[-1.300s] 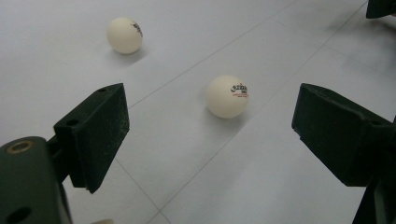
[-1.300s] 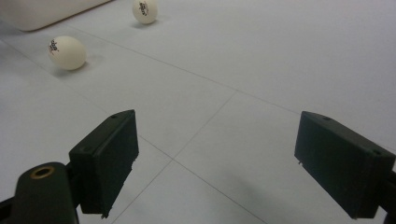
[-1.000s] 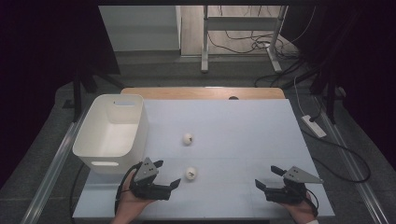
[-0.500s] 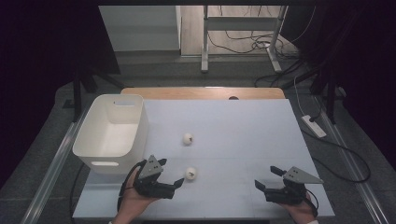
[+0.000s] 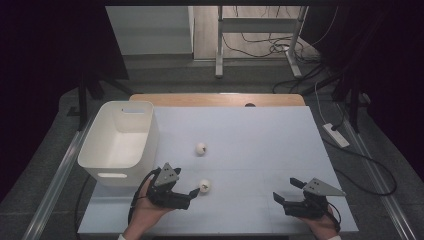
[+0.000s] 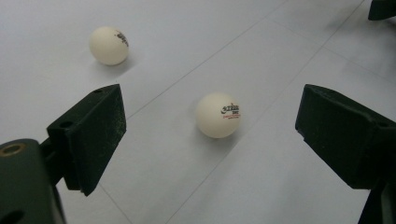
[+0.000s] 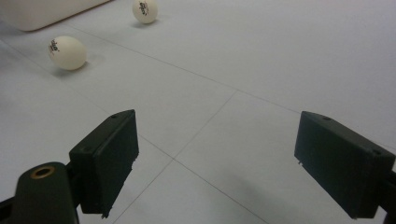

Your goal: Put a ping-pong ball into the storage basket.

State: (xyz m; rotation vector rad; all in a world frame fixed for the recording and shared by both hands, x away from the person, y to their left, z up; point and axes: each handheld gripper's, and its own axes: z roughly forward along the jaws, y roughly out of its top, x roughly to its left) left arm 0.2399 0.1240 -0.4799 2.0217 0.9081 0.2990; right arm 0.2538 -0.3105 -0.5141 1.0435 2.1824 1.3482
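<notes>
My left tongs [image 5: 196,192] are spread wide and hold nothing; they lie low over the white surface [image 5: 260,145] near its front edge. In the left gripper view the near ball [image 6: 218,115] sits on the surface just ahead of the gap between the two black jaws, touching neither, with red and dark print on its side. From above, that ball [image 5: 204,186] lies just beside the tips of my left tongs. The far ball [image 5: 201,148] rests farther out on the surface, apart from the first and to the right of the bin.

My right tongs [image 5: 286,192] are also wide open and empty, held at the front right of the surface, well apart from both balls. In the right gripper view both balls lie far off at the upper left.

The white bin [image 5: 118,169] stands at the left edge of the surface, just beside my left hand [image 5: 145,212], and I see nothing inside it.
</notes>
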